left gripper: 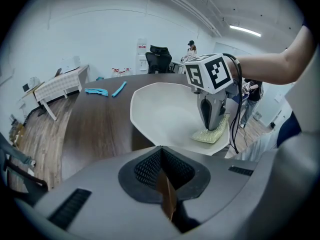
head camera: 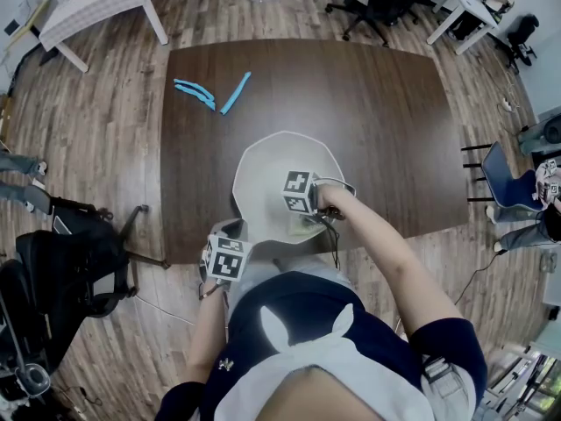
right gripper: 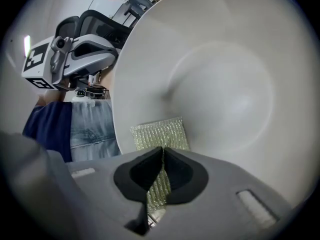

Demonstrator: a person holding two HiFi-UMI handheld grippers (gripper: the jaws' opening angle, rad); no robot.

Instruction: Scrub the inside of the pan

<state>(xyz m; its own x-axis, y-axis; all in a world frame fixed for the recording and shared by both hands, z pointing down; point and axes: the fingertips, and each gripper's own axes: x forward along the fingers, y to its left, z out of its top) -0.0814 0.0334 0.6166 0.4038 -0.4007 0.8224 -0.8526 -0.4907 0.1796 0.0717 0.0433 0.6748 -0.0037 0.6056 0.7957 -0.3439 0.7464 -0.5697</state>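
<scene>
A white pan [head camera: 263,152] with an angular rim sits on a dark brown table [head camera: 377,130], close to the table's near edge and in front of the person. Its open side faces up. A thin brown handle [left gripper: 167,196] points back toward the person's left side. The left gripper [head camera: 235,229] has its jaws closed on this handle, right at the pan's near rim. The right gripper [head camera: 307,222] reaches into the pan, its jaws clamped together on a yellow-green scouring pad [right gripper: 160,134]. The pad's long side runs straight ahead from the jaws. It lies flat against the pan's inner wall by the near right rim.
</scene>
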